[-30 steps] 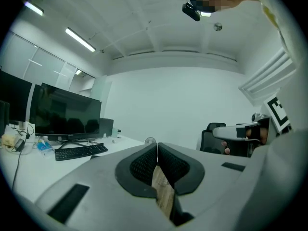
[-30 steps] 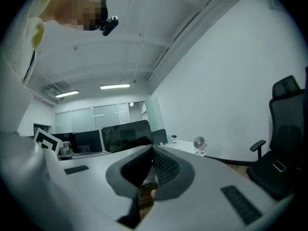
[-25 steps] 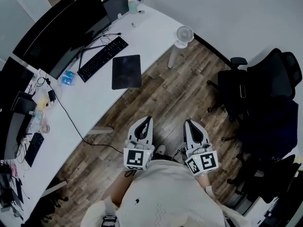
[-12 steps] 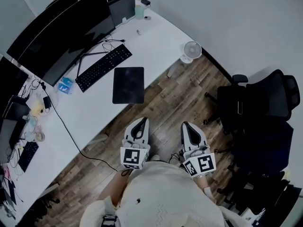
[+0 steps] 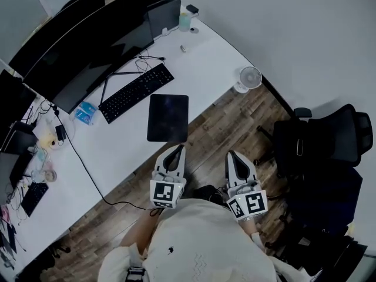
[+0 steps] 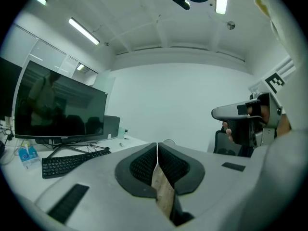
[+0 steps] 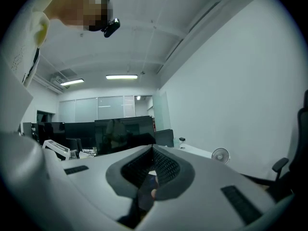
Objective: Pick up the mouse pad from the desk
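My left gripper (image 5: 175, 150) and right gripper (image 5: 234, 156) are both closed and empty. The mouse pad (image 5: 168, 117) lies flat beside the keyboard (image 5: 136, 92), at the bench (image 5: 117, 148) edge. Arriving with the jaws closed, I'd likely shove it off.

Head view looks steeply down; both gripper views look level past their jaws; all share the tabletop (image 5: 217, 57) ahead.
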Motion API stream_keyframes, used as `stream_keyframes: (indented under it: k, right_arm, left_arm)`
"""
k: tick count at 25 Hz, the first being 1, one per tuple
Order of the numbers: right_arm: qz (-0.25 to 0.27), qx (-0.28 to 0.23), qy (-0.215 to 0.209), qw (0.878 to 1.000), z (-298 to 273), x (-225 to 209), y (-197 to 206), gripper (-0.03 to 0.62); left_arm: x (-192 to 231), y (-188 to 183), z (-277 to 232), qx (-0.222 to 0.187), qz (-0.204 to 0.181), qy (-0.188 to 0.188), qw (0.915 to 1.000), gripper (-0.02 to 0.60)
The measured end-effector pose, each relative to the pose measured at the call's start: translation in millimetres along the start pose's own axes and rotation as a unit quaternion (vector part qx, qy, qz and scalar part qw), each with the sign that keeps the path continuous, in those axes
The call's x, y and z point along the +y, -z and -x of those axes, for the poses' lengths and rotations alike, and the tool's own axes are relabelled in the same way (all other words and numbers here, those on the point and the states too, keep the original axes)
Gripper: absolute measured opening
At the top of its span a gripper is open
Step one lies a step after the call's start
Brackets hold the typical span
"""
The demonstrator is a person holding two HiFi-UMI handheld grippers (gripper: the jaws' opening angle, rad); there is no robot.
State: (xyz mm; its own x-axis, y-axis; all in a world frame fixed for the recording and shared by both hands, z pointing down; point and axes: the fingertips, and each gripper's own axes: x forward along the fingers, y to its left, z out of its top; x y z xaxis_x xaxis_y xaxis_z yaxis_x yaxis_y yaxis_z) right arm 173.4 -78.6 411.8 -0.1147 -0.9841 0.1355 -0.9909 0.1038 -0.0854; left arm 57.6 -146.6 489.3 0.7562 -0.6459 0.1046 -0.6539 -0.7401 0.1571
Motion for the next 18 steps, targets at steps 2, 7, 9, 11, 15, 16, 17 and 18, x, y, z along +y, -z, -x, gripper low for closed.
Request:
stream_keyframes:
  k: [2, 7, 9, 11, 15, 16, 17, 18]
  right_arm:
    - [0.003, 0.000, -0.008, 1.000, -12, 6, -1, 0.002]
    - [0.019, 0.013, -0.039, 0.999, -31, 18, 1, 0.002]
    - [0.020, 0.015, -0.048, 0.999, -40, 17, 2, 0.002]
    - [0.017, 0.020, -0.060, 0.998, -48, 16, 4, 0.002]
    - [0.013, 0.033, -0.098, 0.995, -61, 13, 8, 0.002]
    - [0.014, 0.037, -0.109, 0.993, -65, 12, 10, 0.002]
    - [0.015, 0.042, -0.120, 0.992, -70, 10, 10, 0.002]
    - [0.016, 0.045, -0.129, 0.990, -74, 7, 10, 0.002]
  left_arm:
    - [13, 7, -1, 0.008, 0.007, -0.010, 0.9999, 0.015]
    - [36, 27, -2, 0.025, 0.053, -0.046, 0.9972, 0.017]
    - [44, 35, -5, 0.030, 0.074, -0.059, 0.9950, 0.017]
    - [50, 43, -6, 0.036, 0.094, -0.074, 0.9921, 0.017]
    - [55, 62, -13, 0.053, 0.121, -0.094, 0.9868, 0.017]
    - [56, 67, -15, 0.058, 0.124, -0.099, 0.9856, 0.017]
    - [56, 72, -17, 0.063, 0.130, -0.106, 0.9839, 0.018]
    - [57, 77, -19, 0.067, 0.137, -0.114, 0.9817, 0.018]
